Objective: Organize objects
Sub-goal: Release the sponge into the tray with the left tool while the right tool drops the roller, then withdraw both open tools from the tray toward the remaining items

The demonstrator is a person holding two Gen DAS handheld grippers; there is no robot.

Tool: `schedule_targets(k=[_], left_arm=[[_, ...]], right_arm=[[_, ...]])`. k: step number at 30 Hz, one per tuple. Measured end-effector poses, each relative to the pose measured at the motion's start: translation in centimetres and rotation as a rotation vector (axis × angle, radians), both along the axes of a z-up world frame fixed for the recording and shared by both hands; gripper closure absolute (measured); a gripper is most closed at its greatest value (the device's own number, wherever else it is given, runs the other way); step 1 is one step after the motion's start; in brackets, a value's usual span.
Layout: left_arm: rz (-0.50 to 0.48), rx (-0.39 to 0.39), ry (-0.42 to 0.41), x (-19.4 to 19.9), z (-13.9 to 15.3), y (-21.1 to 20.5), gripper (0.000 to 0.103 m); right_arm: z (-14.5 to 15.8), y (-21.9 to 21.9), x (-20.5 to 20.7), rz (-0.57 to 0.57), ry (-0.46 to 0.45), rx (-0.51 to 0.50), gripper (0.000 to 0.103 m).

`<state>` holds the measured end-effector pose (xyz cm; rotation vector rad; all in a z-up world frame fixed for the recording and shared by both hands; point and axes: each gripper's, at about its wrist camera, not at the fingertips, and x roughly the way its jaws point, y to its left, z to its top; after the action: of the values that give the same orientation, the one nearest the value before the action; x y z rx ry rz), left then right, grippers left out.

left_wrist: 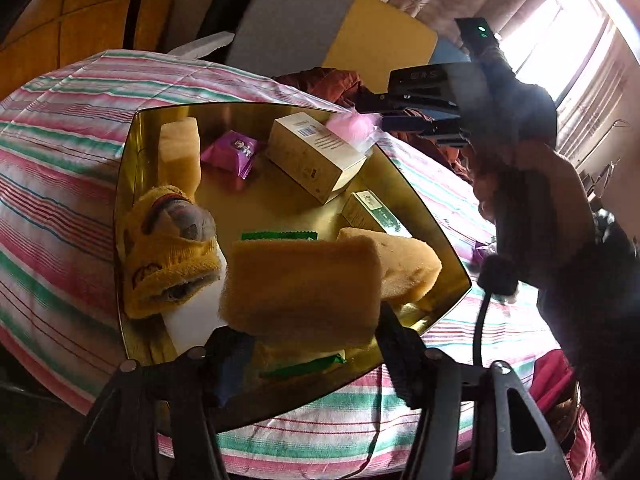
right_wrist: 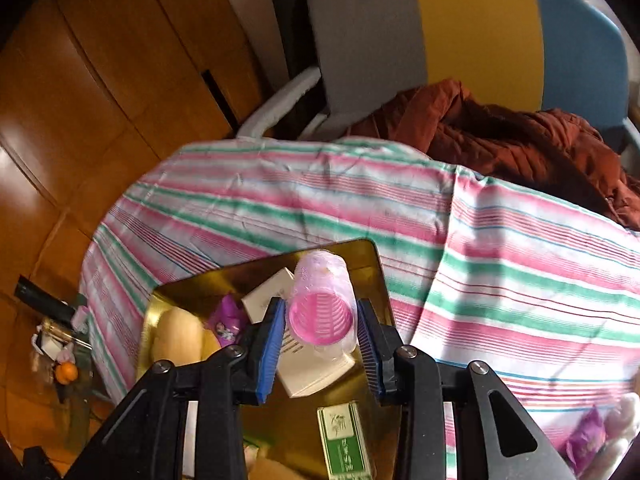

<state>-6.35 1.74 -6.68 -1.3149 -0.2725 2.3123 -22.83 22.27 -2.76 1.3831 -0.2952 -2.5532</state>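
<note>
A gold tray (left_wrist: 280, 204) lies on the striped cloth and holds several objects. My left gripper (left_wrist: 308, 340) is shut on a yellow sponge (left_wrist: 300, 284) just above the tray's near part. My right gripper (right_wrist: 322, 334) is shut on a pink plastic cup (right_wrist: 322, 304) over the tray's (right_wrist: 360, 256) far end, above a cream box (right_wrist: 316, 376); the gripper also shows in the left wrist view (left_wrist: 420, 120). In the tray are the cream box (left_wrist: 316, 156), a purple packet (left_wrist: 232, 152), a yellow toy (left_wrist: 168, 248), more sponges and a green box (right_wrist: 346, 444).
The striped cloth (right_wrist: 500, 264) covers a round table. A rust-red jacket (right_wrist: 520, 136) and a grey, yellow and blue chair (right_wrist: 472, 28) stand behind it. A purple packet (right_wrist: 584, 436) lies on the cloth at right. Wooden floor (right_wrist: 100, 80) lies to the left.
</note>
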Motion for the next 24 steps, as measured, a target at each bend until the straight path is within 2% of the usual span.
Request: schedule_targets(k=[2, 8, 10, 12, 14, 19, 24], left_arm=[[0.009, 0.012, -0.012, -0.2, -0.1, 0.0, 0.033], [0.041, 0.009, -0.035, -0.3, -0.5, -0.1, 0.033], [0.048, 0.007, -0.028, 0.0, -0.2, -0.2, 0.033], [0.058, -0.001, -0.011, 0.4, 0.2, -0.3, 0.033], [0.075, -0.008, -0.001, 0.4, 0.5, -0.5, 0.033], [0.126, -0.06, 0.069, 0.9, 2.0, -1.0, 0.033], [0.171, -0.127, 0.154, 1.8, 3.6, -1.1, 0.033]], right_arm=[[-0.1, 0.4, 0.6, 0.004, 0.0, -0.04, 0.059], [0.7, 1.8, 4.7, 0.006, 0.024, -0.089, 0.034], [0.9, 1.9, 6.7, 0.01, 0.035, -0.081, 0.025], [1.0, 1.8, 8.4, 0.017, 0.05, -0.056, 0.021], [1.1, 1.6, 10.2, 0.015, 0.07, -0.015, 0.011], [1.0, 1.5, 13.5, -0.005, 0.109, 0.07, 0.0], [0.7, 1.0, 16.3, 0.01, 0.157, 0.123, 0.0]])
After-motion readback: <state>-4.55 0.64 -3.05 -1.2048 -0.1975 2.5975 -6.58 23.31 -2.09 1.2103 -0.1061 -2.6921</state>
